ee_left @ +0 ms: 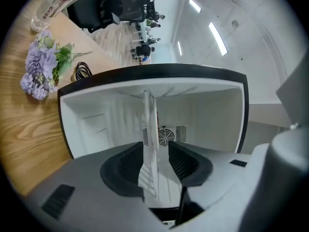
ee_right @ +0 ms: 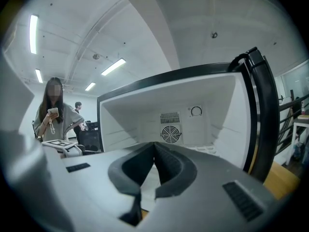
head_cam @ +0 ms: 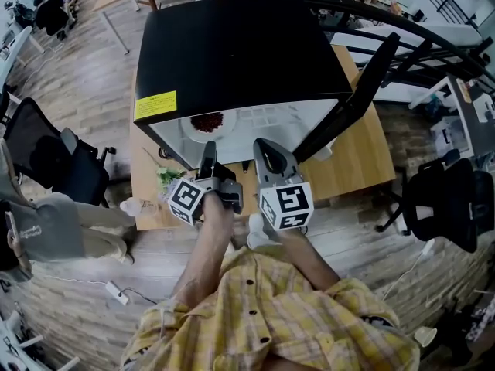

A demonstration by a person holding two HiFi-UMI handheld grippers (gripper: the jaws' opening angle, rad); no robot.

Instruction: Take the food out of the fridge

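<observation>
A black mini fridge (head_cam: 232,52) stands on a wooden table (head_cam: 356,168) with its door (head_cam: 356,99) swung open to the right. On the white shelf inside sits a white plate (head_cam: 203,132) of dark red food (head_cam: 207,121). My left gripper (head_cam: 209,154) is just in front of the fridge opening below the plate, rolled onto its side, jaws open and empty. In the left gripper view the left gripper (ee_left: 157,151) frames the shelf (ee_left: 148,129) edge-on. My right gripper (head_cam: 261,149) is beside it, shut and empty. In the right gripper view the right gripper (ee_right: 154,146) faces the white interior.
Purple flowers (ee_left: 41,66) and a glass (ee_left: 46,8) lie on the table left of the fridge. Office chairs (head_cam: 54,161) (head_cam: 448,199) stand on both sides. A person (ee_right: 55,115) stands to the left. A fan vent (ee_right: 170,133) is in the fridge's back wall.
</observation>
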